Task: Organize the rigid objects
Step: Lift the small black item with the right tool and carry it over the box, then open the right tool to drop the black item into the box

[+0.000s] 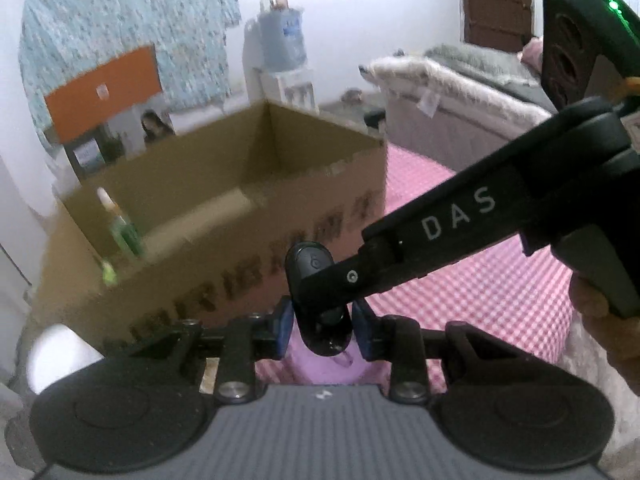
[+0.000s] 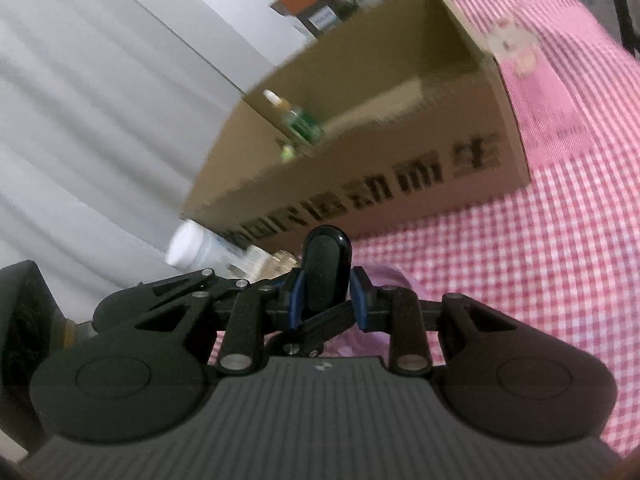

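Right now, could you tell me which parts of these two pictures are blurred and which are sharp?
Left wrist view: the cardboard box and its print are smeared, while the black device in the left tongs is fairly crisp. Right wrist view: the box and the white bottle are streaked, the right tongs sharp; both views bulge at the edges.

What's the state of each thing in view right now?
left hand-held gripper: shut on black oval device
right hand-held gripper: shut on black oval device
black oval device: held by both, off the cloth
cardboard box: open-topped, upright
dropper bottle: upright inside box
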Available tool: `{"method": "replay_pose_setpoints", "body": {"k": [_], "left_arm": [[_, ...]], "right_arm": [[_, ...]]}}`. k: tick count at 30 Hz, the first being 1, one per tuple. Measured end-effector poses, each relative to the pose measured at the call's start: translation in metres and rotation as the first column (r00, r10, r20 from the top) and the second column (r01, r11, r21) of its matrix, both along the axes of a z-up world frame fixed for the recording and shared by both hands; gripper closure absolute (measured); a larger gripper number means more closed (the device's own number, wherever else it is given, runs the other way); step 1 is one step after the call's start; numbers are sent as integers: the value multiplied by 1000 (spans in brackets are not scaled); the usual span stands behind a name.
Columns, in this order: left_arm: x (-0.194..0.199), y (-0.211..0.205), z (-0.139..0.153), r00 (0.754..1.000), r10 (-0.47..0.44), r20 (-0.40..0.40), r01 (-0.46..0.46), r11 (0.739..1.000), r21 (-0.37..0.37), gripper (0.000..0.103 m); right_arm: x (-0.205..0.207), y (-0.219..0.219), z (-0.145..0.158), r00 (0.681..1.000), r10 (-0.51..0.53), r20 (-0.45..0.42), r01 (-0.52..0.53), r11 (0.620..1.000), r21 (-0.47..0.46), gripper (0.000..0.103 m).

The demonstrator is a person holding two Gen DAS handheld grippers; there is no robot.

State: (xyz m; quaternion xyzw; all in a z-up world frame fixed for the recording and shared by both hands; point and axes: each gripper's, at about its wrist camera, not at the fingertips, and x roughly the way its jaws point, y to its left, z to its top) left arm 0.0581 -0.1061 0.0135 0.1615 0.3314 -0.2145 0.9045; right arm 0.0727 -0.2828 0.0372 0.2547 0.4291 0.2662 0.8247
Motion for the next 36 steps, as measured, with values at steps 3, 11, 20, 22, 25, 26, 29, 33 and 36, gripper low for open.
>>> {"method": "replay_pose_setpoints", "body": {"k": [3, 11, 20, 22, 25, 26, 29, 33, 36], "left_arm": [[2, 7, 26, 998, 16, 65, -16, 1000, 6, 70], [60, 37, 81, 993, 108, 52, -109, 994, 9, 71], [159, 81, 53, 955, 194, -225, -187, 981, 50, 71], [176, 88, 39, 936, 209, -284, -199, 978, 65, 71], [195, 98, 21, 904, 238, -355, -217, 971, 99, 70], [201, 99, 15, 896, 246, -370, -217, 969, 119, 70], [210, 104, 2, 879, 261, -400, -216, 964, 153, 70], [215, 100, -8, 868, 274, -414, -213, 959, 188, 70], [218, 98, -9, 869, 269, -415, -211, 961, 181, 64]], "right_arm": [[3, 7, 27, 998, 18, 66, -18, 1000, 4, 78], [55, 40, 87, 974, 122, 190, -121, 993, -16, 78], [170, 93, 60, 975, 222, -30, -222, 975, 6, 78], [191, 103, 42, 968, 229, -105, -228, 974, 21, 78], [209, 116, 18, 953, 235, -191, -236, 972, 17, 78], [214, 121, 12, 947, 242, -212, -245, 969, 12, 78], [224, 131, -6, 928, 249, -277, -258, 966, 5, 78], [232, 142, -15, 913, 247, -325, -268, 963, -19, 77], [236, 144, -18, 910, 242, -337, -270, 962, -39, 77]]}}
